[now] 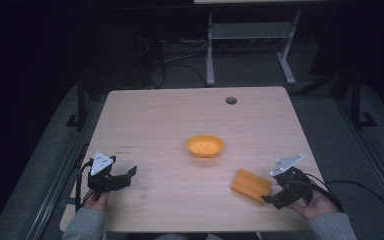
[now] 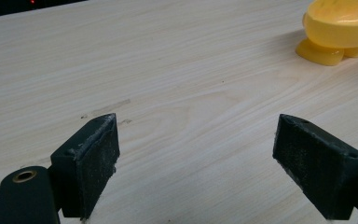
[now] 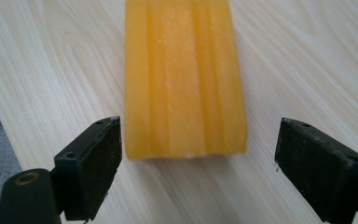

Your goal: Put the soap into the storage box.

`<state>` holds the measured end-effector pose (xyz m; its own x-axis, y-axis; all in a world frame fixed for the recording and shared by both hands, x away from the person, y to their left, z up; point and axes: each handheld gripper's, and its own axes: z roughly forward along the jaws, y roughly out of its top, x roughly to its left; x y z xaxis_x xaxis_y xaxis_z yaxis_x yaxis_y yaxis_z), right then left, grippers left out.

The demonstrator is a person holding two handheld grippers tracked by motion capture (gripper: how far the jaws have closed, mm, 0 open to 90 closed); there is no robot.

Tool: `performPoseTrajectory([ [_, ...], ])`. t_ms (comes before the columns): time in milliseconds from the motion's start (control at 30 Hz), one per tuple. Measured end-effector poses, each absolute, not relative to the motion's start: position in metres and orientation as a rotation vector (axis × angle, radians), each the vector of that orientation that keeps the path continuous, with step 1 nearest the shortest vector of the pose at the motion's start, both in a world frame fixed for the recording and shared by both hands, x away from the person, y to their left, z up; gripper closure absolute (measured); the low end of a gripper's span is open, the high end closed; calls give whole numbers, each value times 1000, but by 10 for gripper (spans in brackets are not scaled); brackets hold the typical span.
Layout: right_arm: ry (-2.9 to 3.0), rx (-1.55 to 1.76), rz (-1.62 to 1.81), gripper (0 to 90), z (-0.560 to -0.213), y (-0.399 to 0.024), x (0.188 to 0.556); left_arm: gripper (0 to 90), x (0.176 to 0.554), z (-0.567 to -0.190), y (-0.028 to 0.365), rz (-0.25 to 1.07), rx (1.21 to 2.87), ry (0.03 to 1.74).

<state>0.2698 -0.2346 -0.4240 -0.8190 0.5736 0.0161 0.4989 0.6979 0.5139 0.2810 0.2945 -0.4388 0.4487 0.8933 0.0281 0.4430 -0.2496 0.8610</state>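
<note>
The orange block (image 3: 185,77) is lined up flat on the table (image 1: 155,120) just ahead of the right gripper (image 3: 196,163), jaws spread wide either side of its near end. If it's closed off-centre, the block probably gets twisted or shoved away. The left gripper (image 2: 196,163) is parked gaping too, well apart from the bowl (image 1: 205,146).
</note>
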Motion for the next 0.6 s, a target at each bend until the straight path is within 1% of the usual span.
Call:
performPoseTrajectory([
  [100,2783,824,704,140,-422,-221,275,136,281,-440,296,682,1852,1136],
  [267,2808,767,697,138,-420,-213,281,136,281,-439,296,685,1852,1137],
  [600,2834,753,655,138,-422,-192,291,136,280,-439,296,685,1855,1134],
])
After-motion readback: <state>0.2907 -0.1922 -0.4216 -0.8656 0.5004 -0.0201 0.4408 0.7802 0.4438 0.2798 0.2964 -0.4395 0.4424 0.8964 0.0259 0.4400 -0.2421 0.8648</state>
